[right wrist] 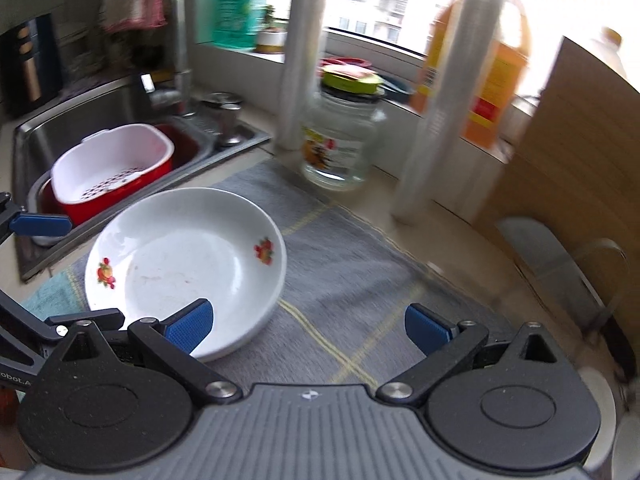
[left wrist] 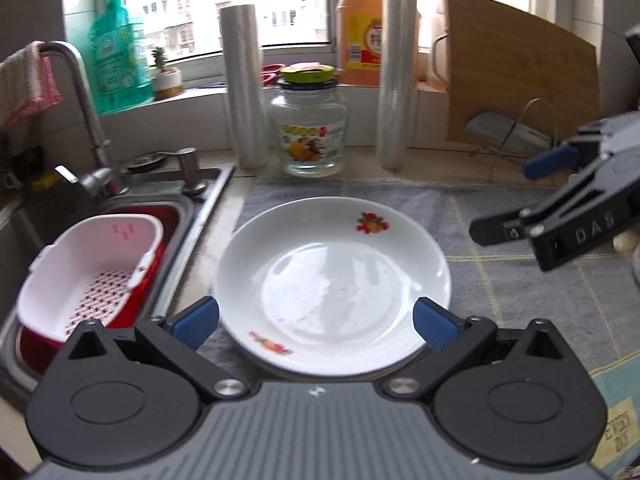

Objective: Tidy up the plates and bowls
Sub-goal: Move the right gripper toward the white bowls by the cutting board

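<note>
Far left, steel sink [left wrist: 208,200] with a white perforated plastic basket [left wrist: 92,272] nested in a red tub [left wrist: 156,256]; curved steel faucet [left wrist: 86,92] above it, pink-and-white cloth [left wrist: 24,80] draped over the spout. On the sill, a teal soap pump bottle [left wrist: 116,52] and a small potted plant [left wrist: 164,72]. My left gripper [left wrist: 316,322] hangs low over the near rim of the white shallow ceramic plate with fruit decals [left wrist: 332,276], blue-padded fingers [left wrist: 196,322] spread wide either side of it, holding nothing; can't tell if the pads touch the rim. Plate sits on the grey checked cloth mat [left wrist: 520,280], just right of the sink edge; looks like another plate rim under it, not sure. Behind: two upright clear film rolls [left wrist: 244,88], clear glass jar with green lid [left wrist: 308,124] between them, orange jug [left wrist: 360,28] at the window. Right of that, a wooden cutting board [left wrist: 520,76] leaning in a wire rack. My right gripper [right wrist: 308,328] is wide open, empty, above the mat at the plate's right side, left pad over the plate's edge.
</note>
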The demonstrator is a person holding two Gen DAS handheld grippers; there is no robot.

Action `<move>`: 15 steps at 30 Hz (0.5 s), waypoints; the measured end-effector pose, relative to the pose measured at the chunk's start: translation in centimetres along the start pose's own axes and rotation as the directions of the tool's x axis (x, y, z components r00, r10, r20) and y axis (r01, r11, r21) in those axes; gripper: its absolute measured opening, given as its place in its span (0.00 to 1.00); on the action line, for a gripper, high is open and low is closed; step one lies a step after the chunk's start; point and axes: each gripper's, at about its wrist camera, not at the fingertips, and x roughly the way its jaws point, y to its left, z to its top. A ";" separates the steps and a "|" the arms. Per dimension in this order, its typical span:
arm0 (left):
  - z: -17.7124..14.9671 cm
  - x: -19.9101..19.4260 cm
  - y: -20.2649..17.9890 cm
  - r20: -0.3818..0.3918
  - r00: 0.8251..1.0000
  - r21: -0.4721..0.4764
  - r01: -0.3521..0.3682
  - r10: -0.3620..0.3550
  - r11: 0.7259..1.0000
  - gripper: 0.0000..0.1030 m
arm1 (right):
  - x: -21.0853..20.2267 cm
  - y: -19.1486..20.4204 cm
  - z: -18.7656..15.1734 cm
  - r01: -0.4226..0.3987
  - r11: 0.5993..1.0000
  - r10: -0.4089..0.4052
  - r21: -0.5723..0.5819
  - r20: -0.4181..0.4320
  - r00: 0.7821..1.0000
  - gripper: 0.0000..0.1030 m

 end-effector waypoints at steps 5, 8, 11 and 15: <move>0.7 0.3 -1.2 0.040 0.996 0.048 0.073 -0.075 0.996 0.99 | -1.3 -0.4 -1.8 0.059 0.996 -0.058 0.062 -0.014 0.998 1.00; 0.8 0.9 -2.1 0.046 0.990 0.067 0.133 -0.136 0.989 0.99 | -2.4 -1.2 -3.2 0.104 0.989 -0.104 0.103 -0.009 0.995 1.00; 0.8 1.5 -3.4 0.039 0.985 0.091 0.164 -0.168 0.982 0.99 | -3.6 -2.5 -5.2 0.132 0.980 -0.131 0.149 -0.013 0.991 1.00; 0.8 1.8 -6.0 0.026 0.977 0.132 0.208 -0.213 0.969 0.99 | -5.2 -4.4 -7.9 0.173 0.965 -0.172 0.196 -0.020 0.985 1.00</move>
